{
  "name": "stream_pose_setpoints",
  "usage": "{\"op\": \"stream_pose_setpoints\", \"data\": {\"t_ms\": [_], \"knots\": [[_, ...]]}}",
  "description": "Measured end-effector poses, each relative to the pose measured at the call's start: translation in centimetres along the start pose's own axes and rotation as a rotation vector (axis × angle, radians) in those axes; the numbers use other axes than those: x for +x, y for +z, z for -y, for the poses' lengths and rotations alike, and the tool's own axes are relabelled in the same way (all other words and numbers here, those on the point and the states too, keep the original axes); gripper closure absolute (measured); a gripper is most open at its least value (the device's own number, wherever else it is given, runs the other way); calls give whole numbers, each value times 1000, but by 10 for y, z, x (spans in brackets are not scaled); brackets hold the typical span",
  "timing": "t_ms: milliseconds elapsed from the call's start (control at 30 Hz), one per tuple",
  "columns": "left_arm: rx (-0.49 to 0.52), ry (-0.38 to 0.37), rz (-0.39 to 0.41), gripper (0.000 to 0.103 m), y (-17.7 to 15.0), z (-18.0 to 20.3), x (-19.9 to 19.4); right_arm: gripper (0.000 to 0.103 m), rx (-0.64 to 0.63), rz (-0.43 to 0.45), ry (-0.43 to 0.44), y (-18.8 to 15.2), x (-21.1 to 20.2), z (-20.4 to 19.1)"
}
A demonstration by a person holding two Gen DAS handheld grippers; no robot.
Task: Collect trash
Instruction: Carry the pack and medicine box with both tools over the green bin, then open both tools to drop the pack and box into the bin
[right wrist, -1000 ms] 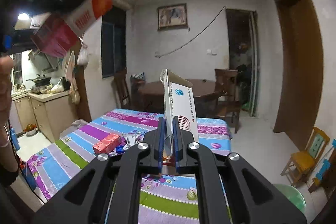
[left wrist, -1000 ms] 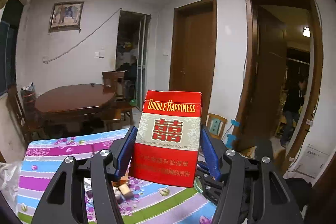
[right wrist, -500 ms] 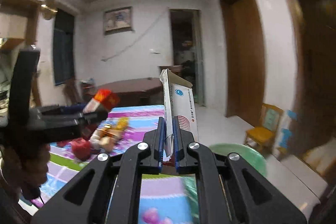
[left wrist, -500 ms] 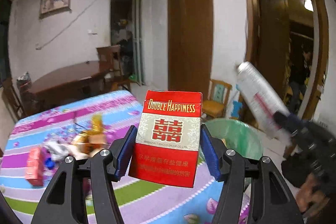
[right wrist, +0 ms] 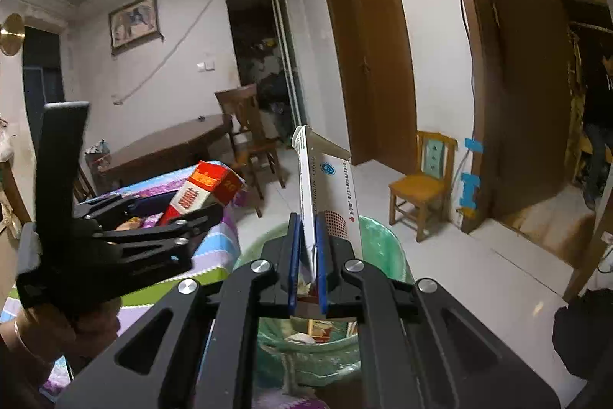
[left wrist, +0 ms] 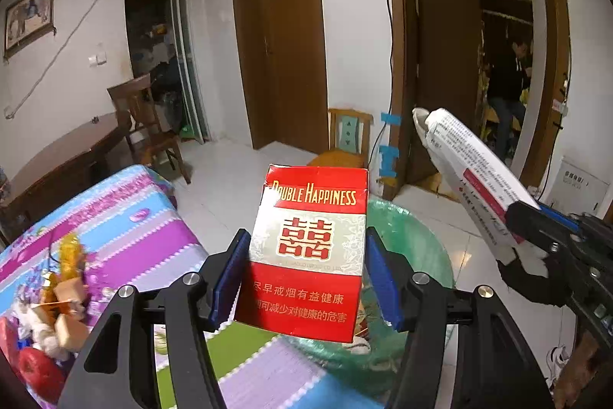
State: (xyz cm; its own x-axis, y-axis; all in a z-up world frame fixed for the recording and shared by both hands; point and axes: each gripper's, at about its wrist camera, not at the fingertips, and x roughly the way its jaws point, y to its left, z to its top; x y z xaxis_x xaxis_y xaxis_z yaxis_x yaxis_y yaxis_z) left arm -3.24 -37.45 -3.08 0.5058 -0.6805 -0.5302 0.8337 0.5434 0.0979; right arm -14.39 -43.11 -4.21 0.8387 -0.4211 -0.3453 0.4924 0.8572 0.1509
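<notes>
**Two tools, each holding a carton, above the green-lined bin**

The left tool (left wrist: 306, 275) grips a red cigarette pack (left wrist: 306, 255) by its two narrow sides, the blue pads pressed against it. The pack stands upright between the fingers, its printed face toward the camera. The right wrist view shows the same pack (right wrist: 203, 192) tilted, held out from the desk's edge toward the bin.

The right tool (right wrist: 308, 267) is clenched on a flattened white carton (right wrist: 329, 194), which is pinched thin at its lower end and rises above the fingers with its top flap open. From the left wrist view the carton (left wrist: 471, 175) slants up and to the left out of the right tool (left wrist: 536, 225).

Below and just beyond both tools stands a round bin (right wrist: 379, 240) lined with a translucent green bag. Some paper scraps and small cartons lie in the bottom of it; what they are exactly cannot be made out.

To the left, beside the bin, is the desk (left wrist: 153, 236) under a striped, flowered cloth. A heap of wrappers (left wrist: 57, 313) lies on it, gold, brown and red pieces together.

Behind the bin a small yellow chair (right wrist: 425, 186) stands against the wall.
</notes>
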Motion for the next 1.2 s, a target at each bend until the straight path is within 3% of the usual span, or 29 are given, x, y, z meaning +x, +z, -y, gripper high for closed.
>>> {"op": "stream_pose_setpoints", "data": {"t_ms": [167, 433, 1100, 1200], "knots": [[10, 2, -67, 42, -9, 3, 47, 96, -4, -28, -24, -7, 12, 2], [7, 14, -122, 42, -19, -8, 82, 96, 9, -61, -32, -11, 24, 8], [15, -3, -160, 42, -21, -14, 95, 96, 48, -117, -14, -11, 48, 22], [17, -14, -170, 40, -21, -16, 99, 92, 62, -133, 2, -11, 57, 29]]}}
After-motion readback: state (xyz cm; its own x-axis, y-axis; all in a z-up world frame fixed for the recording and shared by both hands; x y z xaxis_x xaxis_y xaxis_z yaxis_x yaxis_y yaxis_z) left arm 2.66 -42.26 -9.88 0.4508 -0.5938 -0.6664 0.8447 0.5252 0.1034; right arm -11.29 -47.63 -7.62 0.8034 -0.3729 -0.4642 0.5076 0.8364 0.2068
